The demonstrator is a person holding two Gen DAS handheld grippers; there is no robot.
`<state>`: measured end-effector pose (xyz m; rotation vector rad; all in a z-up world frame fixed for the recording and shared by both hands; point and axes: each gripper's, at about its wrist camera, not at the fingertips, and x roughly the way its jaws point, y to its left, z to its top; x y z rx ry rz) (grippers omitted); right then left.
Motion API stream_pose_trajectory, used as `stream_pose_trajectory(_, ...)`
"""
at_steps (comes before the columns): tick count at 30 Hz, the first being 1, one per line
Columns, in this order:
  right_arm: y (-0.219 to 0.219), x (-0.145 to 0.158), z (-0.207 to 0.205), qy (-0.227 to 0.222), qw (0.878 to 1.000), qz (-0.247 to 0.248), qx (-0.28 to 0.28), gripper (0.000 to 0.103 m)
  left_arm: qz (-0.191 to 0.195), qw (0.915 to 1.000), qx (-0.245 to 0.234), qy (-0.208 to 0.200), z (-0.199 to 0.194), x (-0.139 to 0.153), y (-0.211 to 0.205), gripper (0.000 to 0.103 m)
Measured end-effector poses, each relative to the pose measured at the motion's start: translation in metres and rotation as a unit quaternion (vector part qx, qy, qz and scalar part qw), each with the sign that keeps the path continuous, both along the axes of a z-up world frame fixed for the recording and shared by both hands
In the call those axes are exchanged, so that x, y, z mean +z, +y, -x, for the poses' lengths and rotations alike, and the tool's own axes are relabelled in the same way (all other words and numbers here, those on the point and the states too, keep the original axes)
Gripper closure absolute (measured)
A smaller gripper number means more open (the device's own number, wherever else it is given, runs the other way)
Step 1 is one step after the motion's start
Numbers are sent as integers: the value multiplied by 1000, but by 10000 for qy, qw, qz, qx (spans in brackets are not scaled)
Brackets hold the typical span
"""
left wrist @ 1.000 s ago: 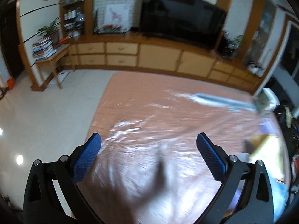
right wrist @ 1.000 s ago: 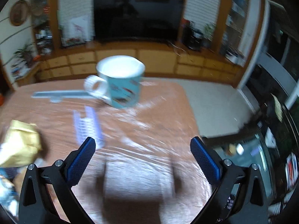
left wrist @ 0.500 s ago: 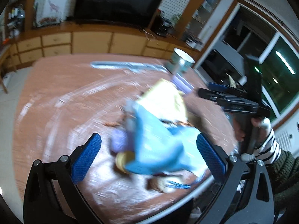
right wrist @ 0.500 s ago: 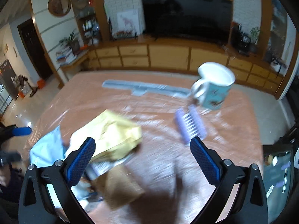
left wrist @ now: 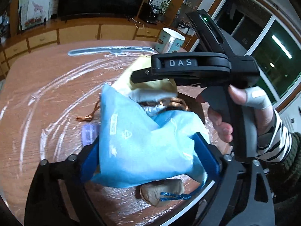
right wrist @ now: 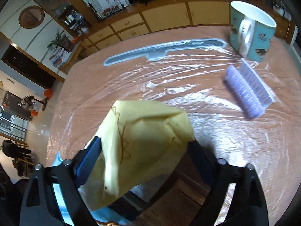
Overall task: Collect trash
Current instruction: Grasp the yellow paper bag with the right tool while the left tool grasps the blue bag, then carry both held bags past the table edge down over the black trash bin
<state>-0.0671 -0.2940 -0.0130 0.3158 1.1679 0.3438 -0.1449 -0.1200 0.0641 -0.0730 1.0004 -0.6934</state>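
Observation:
A pile of trash lies at the near edge of the brown table. My left gripper (left wrist: pixel 148 154) has its blue pads around a crumpled light-blue bag (left wrist: pixel 143 143) and is closed on it. My right gripper (right wrist: pixel 144 154) is closed on a crumpled yellow paper bag (right wrist: pixel 143 141), which also shows in the left wrist view (left wrist: pixel 150 82) under the right gripper's body (left wrist: pixel 190 66). A brown paper wad (left wrist: pixel 161 190) with a blue cord and a copper ribbon (left wrist: pixel 88 116) lie beside the pile.
A teal mug (right wrist: pixel 250 30) stands at the table's far right corner. A purple brush (right wrist: pixel 248 90) lies in front of it. A long grey-blue tool (right wrist: pixel 163 50) lies across the far side. Clear plastic film covers the table (right wrist: pixel 131 79). Cabinets and a TV stand behind.
Both grippers swung to the trash pile and closed: the left on the light-blue bag, the right on the yellow paper bag. Before, both were open and empty.

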Motion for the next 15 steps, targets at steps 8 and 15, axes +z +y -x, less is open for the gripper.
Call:
stream_pose_trajectory(8,-6,14,8,-299,9987,-405,66,47,327,9994,-69,92,3,1,7,34)
stream_pose_trajectory(15,-25,44,18,-759,9949,-652,-139,50,613,9981,53,-49,7,19,19,41)
